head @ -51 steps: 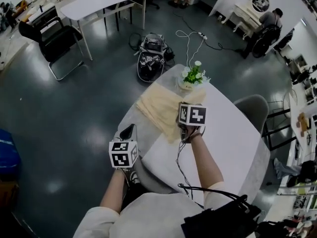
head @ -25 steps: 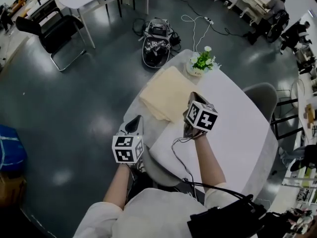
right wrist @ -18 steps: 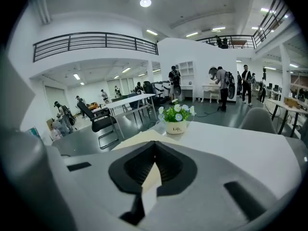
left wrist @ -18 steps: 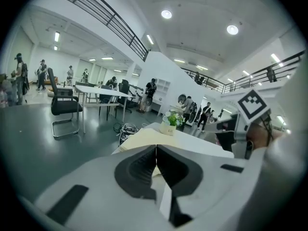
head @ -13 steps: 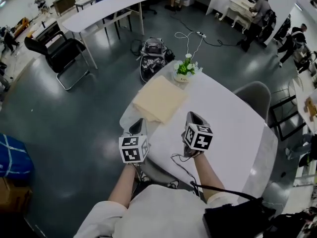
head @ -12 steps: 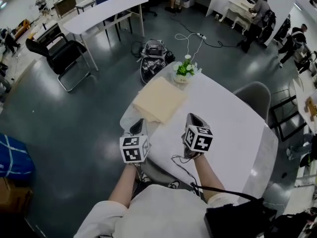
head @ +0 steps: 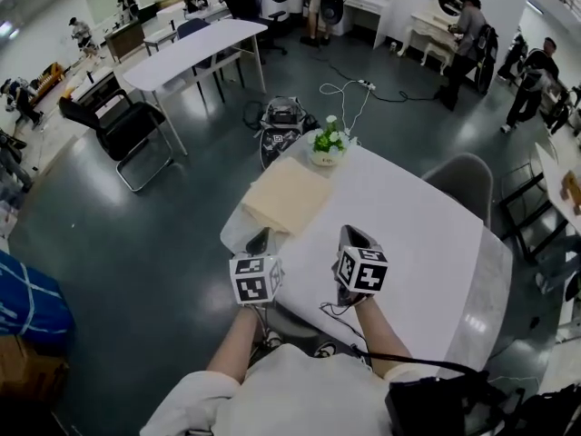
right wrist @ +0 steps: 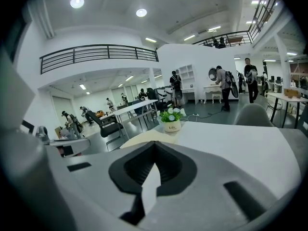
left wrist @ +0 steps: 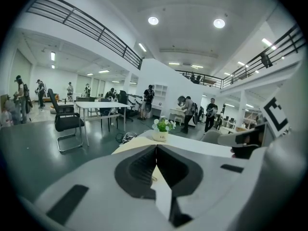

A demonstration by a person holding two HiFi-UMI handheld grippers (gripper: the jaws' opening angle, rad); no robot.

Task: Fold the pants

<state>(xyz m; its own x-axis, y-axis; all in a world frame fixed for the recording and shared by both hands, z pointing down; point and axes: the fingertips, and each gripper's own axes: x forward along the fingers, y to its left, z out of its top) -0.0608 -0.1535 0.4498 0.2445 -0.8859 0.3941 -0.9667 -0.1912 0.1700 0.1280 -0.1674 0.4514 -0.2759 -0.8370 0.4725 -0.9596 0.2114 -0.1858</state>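
Observation:
The cream pants (head: 289,195) lie folded in a flat rectangle at the far left part of the white table (head: 427,234). Both grippers hover over the table's near edge, well short of the pants and touching nothing. My left gripper (head: 259,241) is shut and empty; in the left gripper view its jaws (left wrist: 156,148) meet at the tip, with the pants (left wrist: 137,145) beyond. My right gripper (head: 349,234) is also shut and empty, its jaws (right wrist: 154,144) closed in front of the pants (right wrist: 149,137).
A white pot of flowers (head: 327,143) stands on the table just behind the pants. A grey chair (head: 463,178) sits at the table's right side. A black bag (head: 283,116), a black chair (head: 127,130) and a long white table (head: 191,44) lie beyond, with people at the back.
Both grippers have drawn back from the pants toward the person and risen. The pants stay folded on the table, and the head view has tilted up.

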